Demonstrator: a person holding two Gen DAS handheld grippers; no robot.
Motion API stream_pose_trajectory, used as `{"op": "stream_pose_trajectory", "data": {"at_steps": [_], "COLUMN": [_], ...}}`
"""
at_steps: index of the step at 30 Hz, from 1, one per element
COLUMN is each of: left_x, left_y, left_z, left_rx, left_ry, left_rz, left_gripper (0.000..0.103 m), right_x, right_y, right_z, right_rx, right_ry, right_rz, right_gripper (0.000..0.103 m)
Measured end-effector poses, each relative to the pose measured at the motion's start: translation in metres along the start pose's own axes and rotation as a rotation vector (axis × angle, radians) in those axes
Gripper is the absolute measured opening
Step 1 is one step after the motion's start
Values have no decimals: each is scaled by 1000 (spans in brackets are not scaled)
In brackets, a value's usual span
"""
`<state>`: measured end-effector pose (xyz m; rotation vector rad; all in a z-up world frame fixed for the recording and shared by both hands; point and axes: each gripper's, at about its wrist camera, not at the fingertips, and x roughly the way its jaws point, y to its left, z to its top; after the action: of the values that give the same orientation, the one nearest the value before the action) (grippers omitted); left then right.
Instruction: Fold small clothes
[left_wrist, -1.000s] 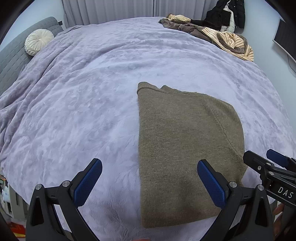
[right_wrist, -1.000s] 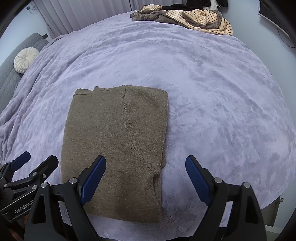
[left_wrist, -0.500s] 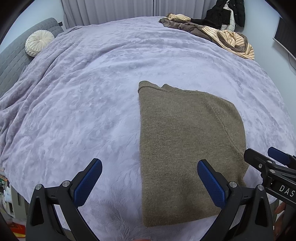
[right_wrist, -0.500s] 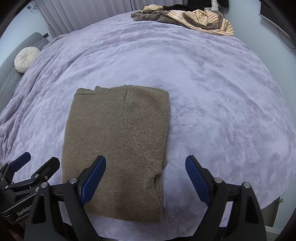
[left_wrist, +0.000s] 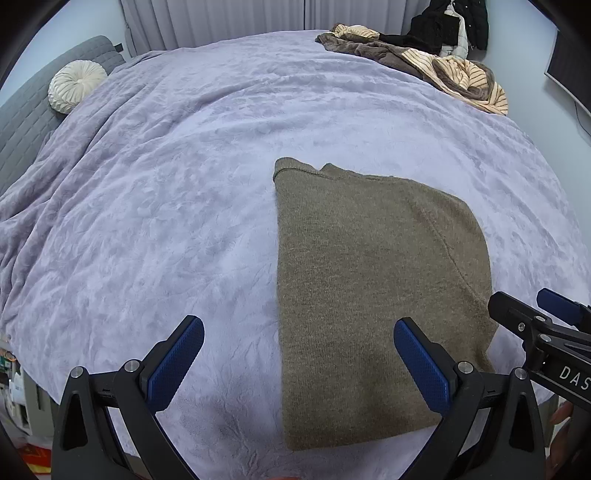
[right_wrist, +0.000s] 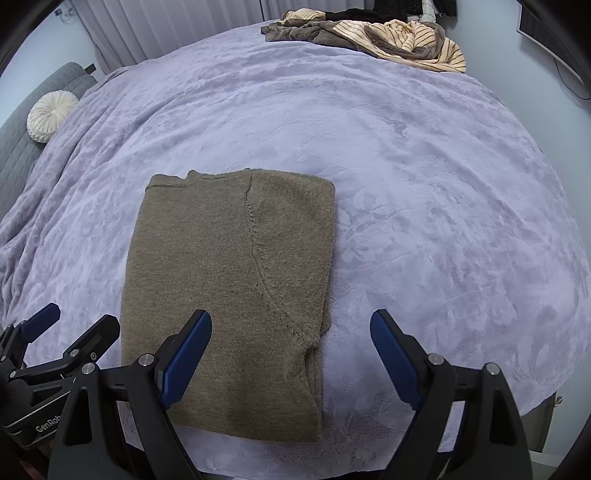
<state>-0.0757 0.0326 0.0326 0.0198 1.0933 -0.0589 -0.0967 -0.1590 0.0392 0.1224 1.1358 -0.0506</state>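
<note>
Left view: the left gripper (left_wrist: 299, 363) hangs wide open and empty at the near edge of the sweater (left_wrist: 369, 288), whose long axis runs away from the fingers across the blanket (left_wrist: 166, 221).

Right view: the right gripper (right_wrist: 291, 363), equally spread and empty, straddles the sweater's (right_wrist: 229, 280) near right corner; the clothes pile (right_wrist: 369, 33) lies well apart, nothing obstructs.

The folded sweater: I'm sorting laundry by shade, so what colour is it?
The sweater is a plain olive-brown knit, clearest in the right wrist view.
</note>
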Motion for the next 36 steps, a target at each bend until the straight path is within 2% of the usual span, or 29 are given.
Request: {"op": "stream_pose_trajectory", "data": {"at_steps": [36], "left_x": [8], "left_y": [5], "left_z": [-2], "left_rx": [15], "left_ry": [9], "left_rz": [18], "left_gripper": [103], "right_x": [4], "right_y": [0], "right_z": [1], "right_rx": [-29], "right_ry": [-2], "right_rz": [-38], "right_gripper": [90]}}
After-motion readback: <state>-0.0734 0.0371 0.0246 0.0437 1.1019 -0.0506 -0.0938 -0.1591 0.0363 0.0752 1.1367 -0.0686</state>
